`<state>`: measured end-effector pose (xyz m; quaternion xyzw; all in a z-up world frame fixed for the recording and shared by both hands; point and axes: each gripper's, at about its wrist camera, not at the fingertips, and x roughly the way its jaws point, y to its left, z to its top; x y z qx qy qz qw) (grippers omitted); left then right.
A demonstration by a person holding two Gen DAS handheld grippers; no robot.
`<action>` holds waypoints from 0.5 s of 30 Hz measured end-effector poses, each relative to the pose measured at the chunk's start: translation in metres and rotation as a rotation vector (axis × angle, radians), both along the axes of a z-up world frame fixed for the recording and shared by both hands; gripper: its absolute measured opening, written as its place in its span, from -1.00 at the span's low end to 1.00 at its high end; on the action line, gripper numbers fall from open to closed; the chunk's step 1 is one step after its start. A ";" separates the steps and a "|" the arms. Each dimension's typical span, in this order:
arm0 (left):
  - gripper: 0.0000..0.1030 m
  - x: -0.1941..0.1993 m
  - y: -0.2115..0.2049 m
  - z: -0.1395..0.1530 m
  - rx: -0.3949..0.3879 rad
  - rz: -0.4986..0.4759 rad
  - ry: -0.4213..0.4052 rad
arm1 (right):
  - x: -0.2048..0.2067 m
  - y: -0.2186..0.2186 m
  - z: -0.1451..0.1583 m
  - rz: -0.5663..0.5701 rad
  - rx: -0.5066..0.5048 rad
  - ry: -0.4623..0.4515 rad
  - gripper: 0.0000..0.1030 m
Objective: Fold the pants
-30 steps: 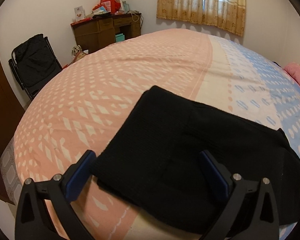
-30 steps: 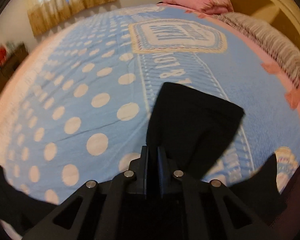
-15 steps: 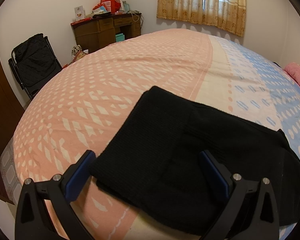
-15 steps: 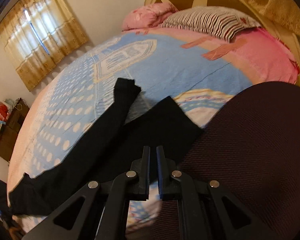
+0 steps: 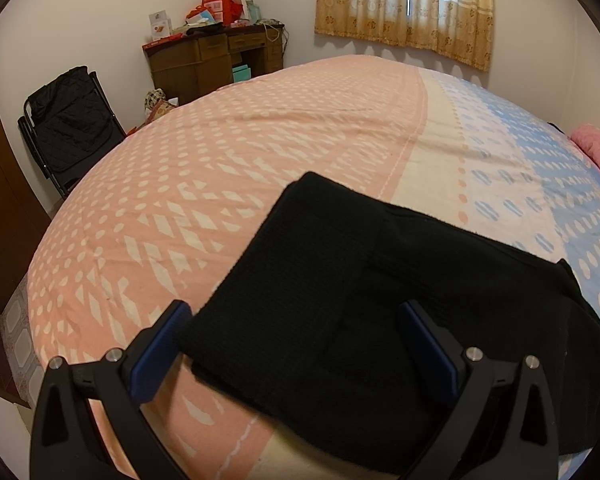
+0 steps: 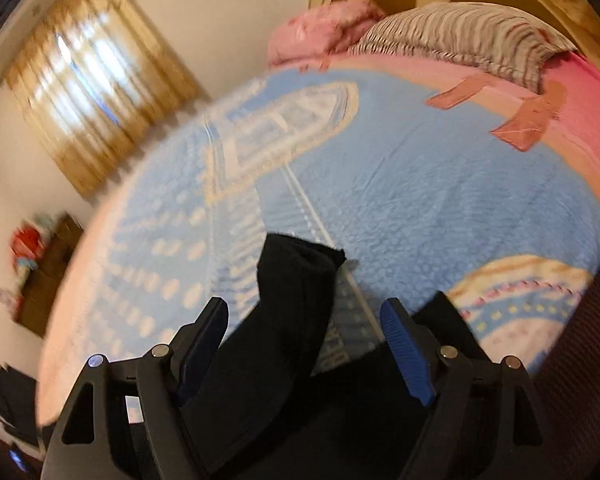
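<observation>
The black knit pants [image 5: 364, 304] lie on the bed near its front edge. My left gripper [image 5: 296, 332] is open, its blue-padded fingers standing wide on either side of the waist end, just above the cloth. In the right wrist view the leg end of the pants [image 6: 296, 280] lies on the blue part of the bedspread, its cuff slightly bunched. My right gripper [image 6: 304, 324] is open, its fingers spread on either side of that leg, holding nothing. This view is motion-blurred.
The pink and blue patterned bedspread [image 5: 260, 152] covers the bed. Pillows [image 6: 452, 36] lie at the headboard. A wooden desk [image 5: 216, 60] and a black chair [image 5: 68, 128] stand by the far wall. A dark red garment [image 6: 580, 360] fills the right edge.
My right gripper, shut on the pants leg a second ago, has opened and let the leg drop onto the bed while swinging round. My left gripper has stayed still and open.
</observation>
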<state>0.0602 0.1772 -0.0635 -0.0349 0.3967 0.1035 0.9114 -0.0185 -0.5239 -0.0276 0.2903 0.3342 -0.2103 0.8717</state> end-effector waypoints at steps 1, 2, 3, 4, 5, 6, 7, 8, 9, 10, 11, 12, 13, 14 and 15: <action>1.00 0.001 0.000 0.000 0.001 0.000 0.001 | 0.006 0.001 0.000 0.036 0.022 0.017 -0.95; 1.00 0.001 0.000 0.000 0.001 0.000 0.002 | 0.008 0.004 0.004 0.057 0.036 0.017 -0.94; 1.00 0.001 0.000 0.000 0.000 0.001 0.001 | 0.006 0.008 0.013 0.079 0.036 -0.013 -0.94; 1.00 0.001 0.000 0.000 0.001 0.000 0.000 | 0.001 0.013 0.022 0.099 0.034 -0.038 -0.94; 1.00 0.001 0.000 0.000 0.001 0.001 -0.001 | -0.008 0.018 0.035 0.120 0.040 -0.074 -0.94; 1.00 0.002 0.000 0.000 0.001 0.002 -0.001 | -0.020 0.021 0.047 0.139 0.068 -0.119 -0.94; 1.00 0.002 0.000 0.000 0.001 0.002 -0.001 | -0.029 0.021 0.054 0.146 0.097 -0.150 -0.94; 1.00 0.002 0.000 0.000 0.001 0.003 -0.001 | -0.044 0.020 0.058 0.150 0.135 -0.174 -0.94; 1.00 0.002 0.000 0.000 0.001 0.003 -0.002 | -0.056 0.018 0.058 0.152 0.164 -0.166 -0.94; 1.00 0.001 0.000 -0.001 0.001 0.003 -0.003 | -0.066 0.017 0.053 0.152 0.184 -0.141 -0.94; 1.00 0.001 -0.001 -0.001 0.002 0.003 -0.004 | -0.078 0.014 0.044 0.129 0.192 -0.090 -0.94; 1.00 0.001 -0.001 -0.001 0.001 0.003 -0.003 | -0.089 0.011 0.035 0.093 0.174 -0.028 -0.94; 1.00 0.001 -0.001 -0.001 0.000 0.003 -0.002 | -0.101 0.008 0.025 0.058 0.145 0.045 -0.94; 1.00 0.001 -0.001 -0.001 0.000 0.003 -0.002 | -0.110 0.006 0.015 0.037 0.123 0.114 -0.93; 1.00 0.001 -0.002 -0.001 0.001 0.003 -0.002 | -0.118 0.005 0.007 0.017 0.108 0.169 -0.93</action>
